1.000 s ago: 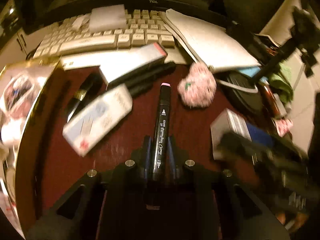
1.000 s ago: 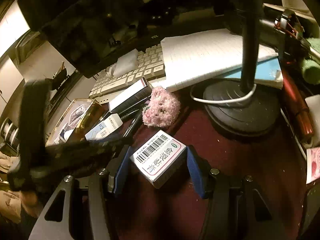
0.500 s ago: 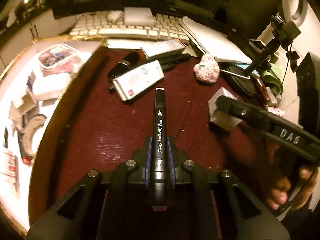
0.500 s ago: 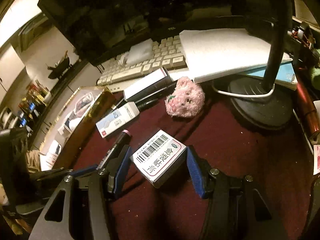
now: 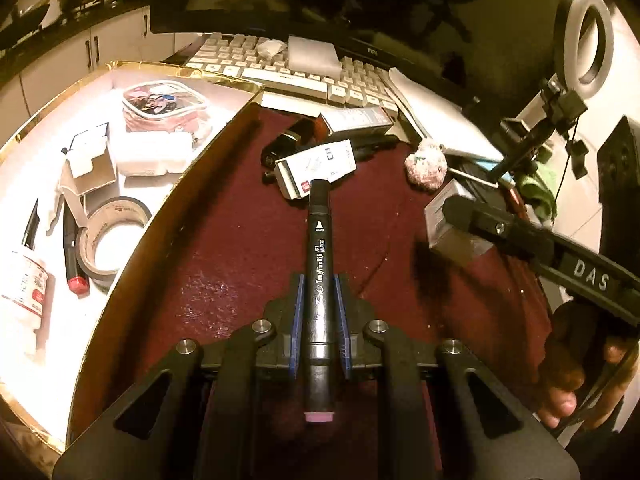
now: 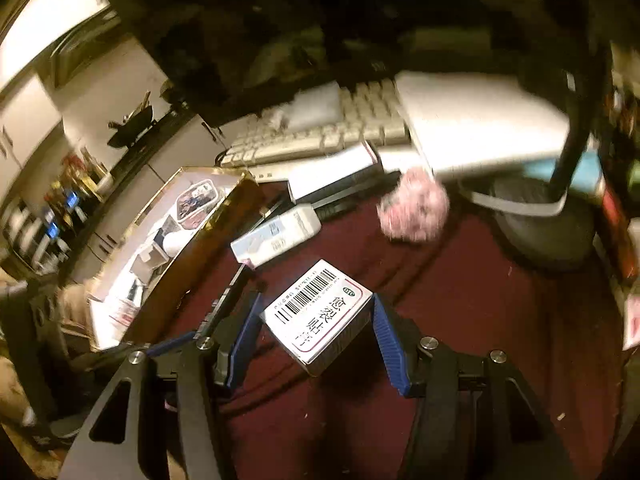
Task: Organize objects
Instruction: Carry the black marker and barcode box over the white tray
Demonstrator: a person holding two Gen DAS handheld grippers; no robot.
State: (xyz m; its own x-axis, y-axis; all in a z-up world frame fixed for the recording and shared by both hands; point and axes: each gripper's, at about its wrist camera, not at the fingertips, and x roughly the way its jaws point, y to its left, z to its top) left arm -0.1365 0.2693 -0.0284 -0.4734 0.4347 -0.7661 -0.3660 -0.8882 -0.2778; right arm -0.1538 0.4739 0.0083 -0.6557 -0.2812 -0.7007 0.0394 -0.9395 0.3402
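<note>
The left hand-held gripper point(image 5: 319, 292) is clenched on a black art marker point(image 5: 319, 264), its blue pads pressed to either side of the barrel; the marker lies along the fingers, its black cap pointing forward and its pink end toward the camera, held above the dark red tabletop point(image 5: 224, 256); just past the cap lies a white carton point(image 5: 318, 167), with a longer white box point(image 5: 358, 119) and a dark tube point(image 5: 280, 148) behind it; to the left stands a gold-rimmed tray point(image 5: 168, 196) holding a roll of tape point(image 5: 110, 236), a clear pouch point(image 5: 164, 106) and a red-tipped pen point(image 5: 71, 252); a fluffy pink ball point(image 5: 426, 168) sits to the right, near a notebook point(image 5: 436, 120); a pale keyboard point(image 5: 296, 68) runs along the back.

The right hand-held gripper point(image 6: 316, 320) grasps a small white box with a barcode point(image 6: 318, 314), its blue pads against two opposite sides, the box lifted over the tabletop point(image 6: 460, 300); in the left view the same box point(image 5: 446, 220) shows at the right, near the pink ball; ahead of it lie the white carton point(image 6: 276, 236) and the pink ball point(image 6: 414, 212), with the tray point(image 6: 188, 264) to the left and a round black lamp base point(image 6: 544, 228) to the right; this view is blurred.
</note>
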